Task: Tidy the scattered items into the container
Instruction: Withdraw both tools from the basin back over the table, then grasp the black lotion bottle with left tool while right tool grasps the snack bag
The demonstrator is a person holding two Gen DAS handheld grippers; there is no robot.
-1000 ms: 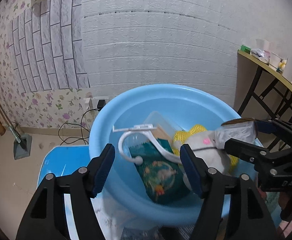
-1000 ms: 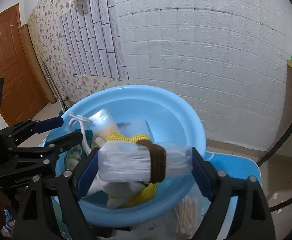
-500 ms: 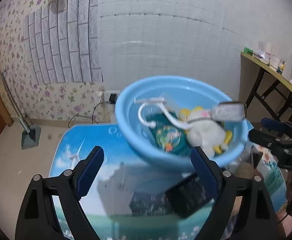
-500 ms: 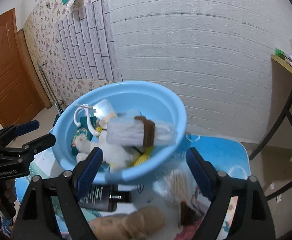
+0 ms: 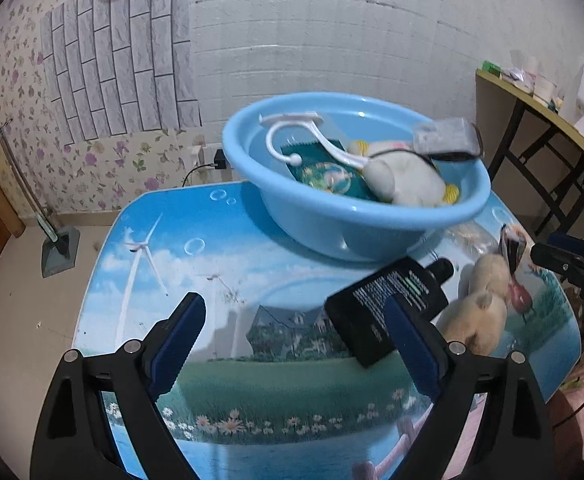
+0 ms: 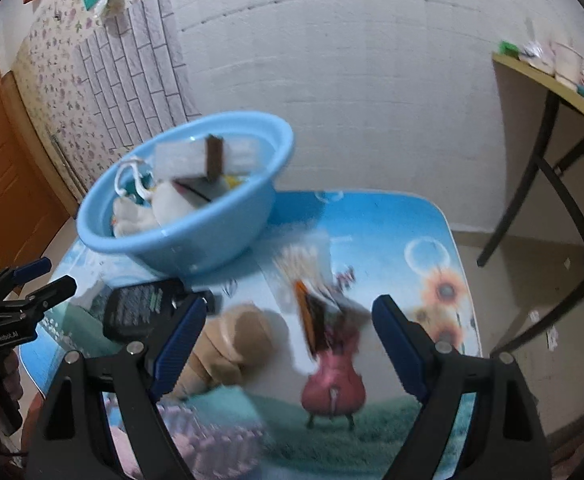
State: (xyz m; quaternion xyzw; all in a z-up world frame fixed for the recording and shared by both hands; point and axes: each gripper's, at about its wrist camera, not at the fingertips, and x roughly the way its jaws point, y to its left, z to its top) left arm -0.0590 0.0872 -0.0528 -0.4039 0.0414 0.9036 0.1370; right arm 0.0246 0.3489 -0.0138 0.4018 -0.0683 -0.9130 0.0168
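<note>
Looking past your left gripper (image 5: 294, 344): jaws wide, they have just been opening, nothing between the pads. The right-hand fingertip overlaps the near end of the black bottle (image 5: 388, 312) in the picture; whether it touches, I cannot tell.

Key relation: the black bottle lies flat on the table (image 5: 195, 264), just ahead and to the right of your left gripper's centreline. Its long axis runs diagonally, cap end pointing away toward the basin (image 5: 332, 236), base end nearest you. Your left hand looks the nearer one to it. To take it across its short side you would likely need to shift right and roll the wrist so the jaws straddle the body, not the length.

Right gripper (image 6: 287, 336): also wide open, holding nothing. Between its fingers in the right wrist view sits a blurred packet (image 6: 316, 312) on the table, and the tan plush toy (image 6: 231, 344) lies by its left fingertip. That hand is better placed for those two.

Further out, the basin stands at the back of the table, already holding a white hanger (image 5: 296, 136), a green packet (image 5: 324, 168), a white plush (image 5: 404, 176) and a clear box (image 5: 448, 140) perched at the far rim.

Judgement: three items left on the table.
</note>
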